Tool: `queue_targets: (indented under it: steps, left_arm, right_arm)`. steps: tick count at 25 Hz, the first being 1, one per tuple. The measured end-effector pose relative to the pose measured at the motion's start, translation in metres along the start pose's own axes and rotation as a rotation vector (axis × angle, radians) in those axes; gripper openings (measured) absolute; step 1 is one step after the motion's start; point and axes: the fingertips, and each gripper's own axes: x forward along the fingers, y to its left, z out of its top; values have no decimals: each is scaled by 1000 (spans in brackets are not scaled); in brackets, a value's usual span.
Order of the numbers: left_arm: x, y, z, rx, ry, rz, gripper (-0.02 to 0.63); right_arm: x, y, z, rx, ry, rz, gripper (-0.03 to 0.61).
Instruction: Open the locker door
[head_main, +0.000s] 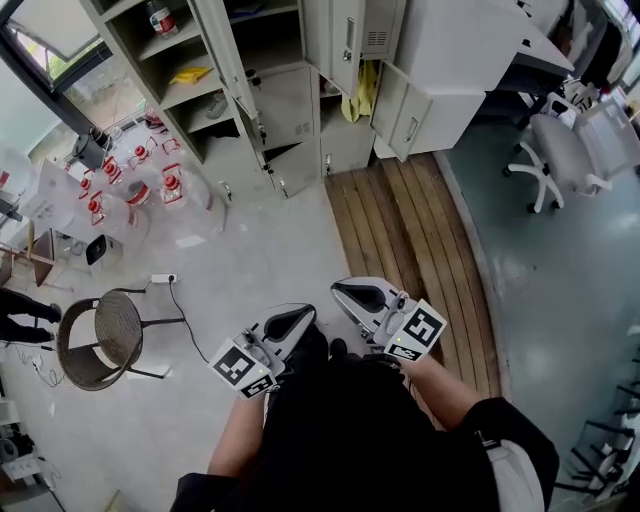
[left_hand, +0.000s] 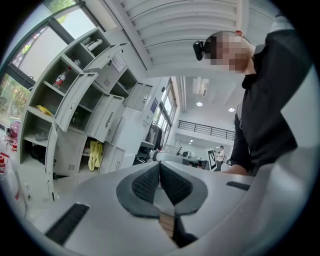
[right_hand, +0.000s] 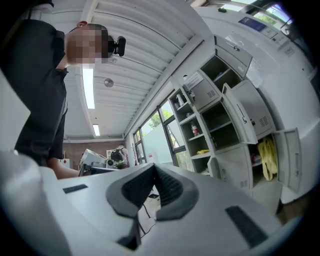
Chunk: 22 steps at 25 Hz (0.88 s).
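A grey locker bank (head_main: 285, 100) stands at the far side of the room, several of its doors (head_main: 237, 75) hanging open. The left gripper view has the lockers (left_hand: 75, 115) at its left, and they fill the right side (right_hand: 225, 125) of the right gripper view. Both grippers are held close to the person's body, well short of the lockers. My left gripper (head_main: 290, 322) (left_hand: 160, 172) is shut with nothing between its pads. My right gripper (head_main: 358, 296) (right_hand: 153, 175) is also shut and empty.
A strip of wooden flooring (head_main: 410, 240) leads toward the lockers. Several water jugs (head_main: 150, 190) stand at the left, with a wicker chair (head_main: 100, 335) and a power strip (head_main: 163, 279) nearer. A white office chair (head_main: 560, 150) is at the right. A yellow cloth (head_main: 362, 90) hangs in one locker.
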Motion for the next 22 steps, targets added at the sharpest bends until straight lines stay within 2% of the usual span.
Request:
queue_targets:
  steps: [5, 14, 22]
  left_arm:
    - [8, 38, 13, 4, -13, -11, 17]
    - [14, 133, 44, -21, -60, -6, 17]
    - [27, 195, 56, -53, -60, -67, 17]
  right_arm:
    - [33, -26, -1, 77, 20, -22, 11]
    - [116, -68, -1, 57, 92, -1, 11]
    - [164, -111, -8, 58, 134, -59, 11]
